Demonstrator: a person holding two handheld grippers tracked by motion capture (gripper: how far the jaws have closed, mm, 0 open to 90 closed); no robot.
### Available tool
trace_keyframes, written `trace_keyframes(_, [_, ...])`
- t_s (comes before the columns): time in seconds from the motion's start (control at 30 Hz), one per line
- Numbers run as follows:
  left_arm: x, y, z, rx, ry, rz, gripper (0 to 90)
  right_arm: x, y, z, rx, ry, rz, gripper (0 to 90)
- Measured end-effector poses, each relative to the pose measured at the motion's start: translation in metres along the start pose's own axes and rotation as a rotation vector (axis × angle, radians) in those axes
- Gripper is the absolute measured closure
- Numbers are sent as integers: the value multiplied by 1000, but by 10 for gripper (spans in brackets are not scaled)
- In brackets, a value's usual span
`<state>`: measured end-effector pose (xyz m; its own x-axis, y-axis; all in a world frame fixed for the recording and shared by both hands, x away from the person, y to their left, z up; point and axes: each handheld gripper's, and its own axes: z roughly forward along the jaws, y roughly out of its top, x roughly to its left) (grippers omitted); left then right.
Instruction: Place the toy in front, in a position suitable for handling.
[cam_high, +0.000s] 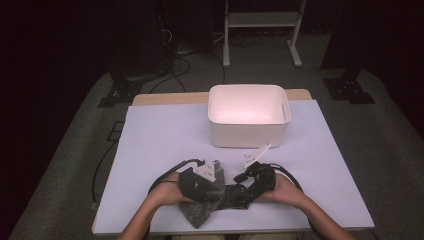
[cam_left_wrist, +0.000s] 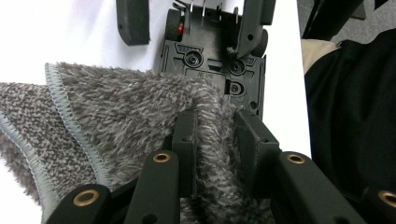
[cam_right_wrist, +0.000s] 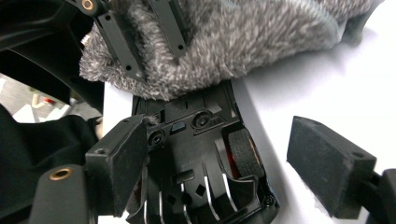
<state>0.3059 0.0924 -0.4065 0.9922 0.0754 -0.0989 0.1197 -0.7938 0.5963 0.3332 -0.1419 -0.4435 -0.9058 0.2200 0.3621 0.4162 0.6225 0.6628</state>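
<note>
High view: my left gripper (cam_high: 216, 176) and right gripper (cam_high: 241, 177) meet over the grey cloth (cam_high: 200, 212) near the table's (cam_high: 160, 135) front edge; white bin (cam_high: 248, 116) behind.
Left gripper view: my jaws pinch a fold of cloth (cam_left_wrist: 112, 112) lying over the toy car (cam_left_wrist: 212, 60).
Right gripper view: my jaws stand apart, one pad (cam_right_wrist: 122, 158) touching the upturned car (cam_right_wrist: 201, 154), the other off it.

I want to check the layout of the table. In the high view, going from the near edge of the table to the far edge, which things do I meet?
Grey fluffy cloth, held by the left gripper → black toy car, lying upside down by the right gripper → bare white table cover → white bin.
</note>
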Motion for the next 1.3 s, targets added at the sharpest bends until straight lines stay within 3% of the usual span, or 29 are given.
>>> trace_keyframes(0.2, [5, 8, -7, -23, 11, -4, 704, -5, -10, 0, 2, 77, 57, 313])
trace_keyframes(0.3, [9, 11, -11, -39, 23, -29, 691, -3, -11, 0, -8, 69, 45, 317])
trace_keyframes(0.5, [16, 13, -16, -35, 23, -66, 671, 11, -12, -1, -31, 5, -40, 324])
trace_keyframes(0.63, [18, 14, -15, -11, 10, -68, 673, 18, -14, -2, -50, -26, -69, 325])
trace_keyframes(0.73, [18, 16, -15, -8, 0, -70, 672, 25, -16, -2, -64, -61, -117, 327])
trace_keyframes(0.9, [19, 22, -16, 0, -24, -63, 668, 37, -17, -3, -66, -114, -191, 329])
trace_keyframes(1.03, [17, 23, -10, 34, -58, -54, 669, 45, -18, -3, -72, -156, -250, 332])
trace_keyframes(1.3, [8, 20, -14, 4, -74, -36, 703, 57, -21, -7, -92, -206, -331, 400])
